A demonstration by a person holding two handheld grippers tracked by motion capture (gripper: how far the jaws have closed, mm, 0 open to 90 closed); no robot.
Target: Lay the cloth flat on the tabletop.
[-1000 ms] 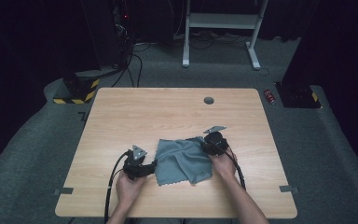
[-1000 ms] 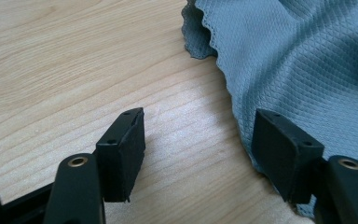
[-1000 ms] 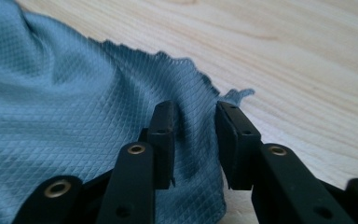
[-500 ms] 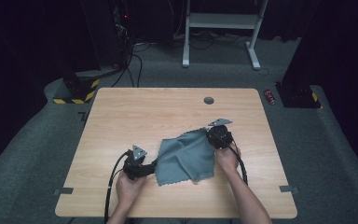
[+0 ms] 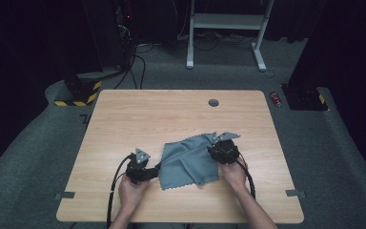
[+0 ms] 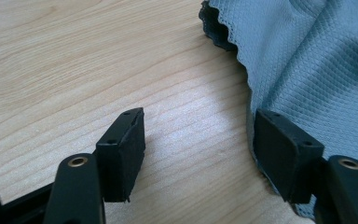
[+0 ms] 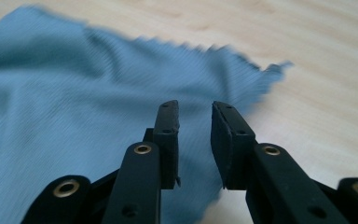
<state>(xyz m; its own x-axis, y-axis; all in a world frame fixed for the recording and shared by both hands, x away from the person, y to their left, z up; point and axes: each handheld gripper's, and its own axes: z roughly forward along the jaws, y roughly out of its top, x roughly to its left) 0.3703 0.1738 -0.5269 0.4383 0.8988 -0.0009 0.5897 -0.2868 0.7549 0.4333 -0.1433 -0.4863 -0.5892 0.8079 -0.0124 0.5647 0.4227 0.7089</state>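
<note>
Where cables (image 5: 136, 71) trail: stand (image 5: 226, 28), can (image 5: 277, 98).

Light falls from overhead onto the wooden table (image 5: 171, 114), leaving the room beyond it nearly black. In the left gripper view the grain and the grey-blue cloth (image 6: 317, 60) look crisp, with a soft sheen on the wood. The right gripper view is smeared by motion blur along the cloth's edge.

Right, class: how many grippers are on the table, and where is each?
2. The left gripper sits at the cloth's left edge, jaws open on bare wood. The right gripper is at the cloth's far right corner, jaws just opened, nothing between them.
</note>
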